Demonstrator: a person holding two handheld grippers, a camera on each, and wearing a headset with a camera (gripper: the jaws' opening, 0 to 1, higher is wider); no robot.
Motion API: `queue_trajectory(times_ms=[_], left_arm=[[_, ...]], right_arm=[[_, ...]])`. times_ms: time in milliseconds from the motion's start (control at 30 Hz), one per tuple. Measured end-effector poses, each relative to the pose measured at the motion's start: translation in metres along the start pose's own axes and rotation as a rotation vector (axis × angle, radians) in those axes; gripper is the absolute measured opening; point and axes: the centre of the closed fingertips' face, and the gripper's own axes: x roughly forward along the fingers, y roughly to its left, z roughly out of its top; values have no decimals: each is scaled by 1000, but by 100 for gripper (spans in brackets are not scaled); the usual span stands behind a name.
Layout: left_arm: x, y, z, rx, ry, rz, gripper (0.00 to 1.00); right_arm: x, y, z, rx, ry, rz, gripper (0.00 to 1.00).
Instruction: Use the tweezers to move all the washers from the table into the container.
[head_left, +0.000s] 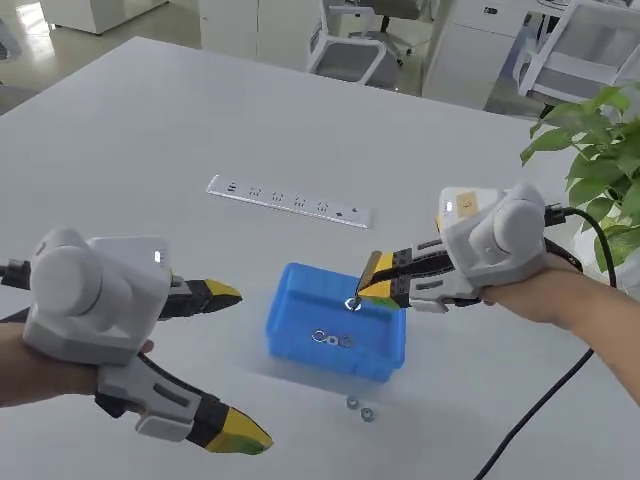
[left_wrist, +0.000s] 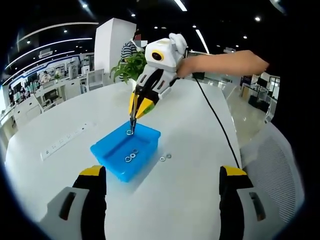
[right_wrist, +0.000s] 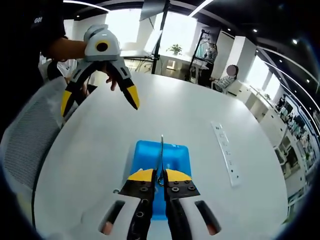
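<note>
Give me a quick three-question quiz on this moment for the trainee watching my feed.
1. True or false: the left tongs are open and hold nothing.
2. How many loose washers lie on the table outside the blue container?
3. The right tongs are shut on the tweezers. Where is the washer at the tweezers' tip?
A) over the blue container
B) lying on the table
C) between the jaws of the left tongs

Key: 1 true; 2 two; 3 A.
</note>
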Motion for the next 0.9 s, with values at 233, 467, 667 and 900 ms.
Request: queue_trajectory(times_ms=[233,467,667,900], left_arm=[[1,4,1,5,-3,6,99],[7,4,0,14,4,-1,99],[11,6,1,18,7,-9,99],[17,9,7,31,7,-15,99]], right_arm=[[5,-5,-16,27,12,-11,7],[11,-4,-33,51,33,-4,7],[16,-1,-46,70,47,7,7],[21,4,-56,93,57,18,7]])
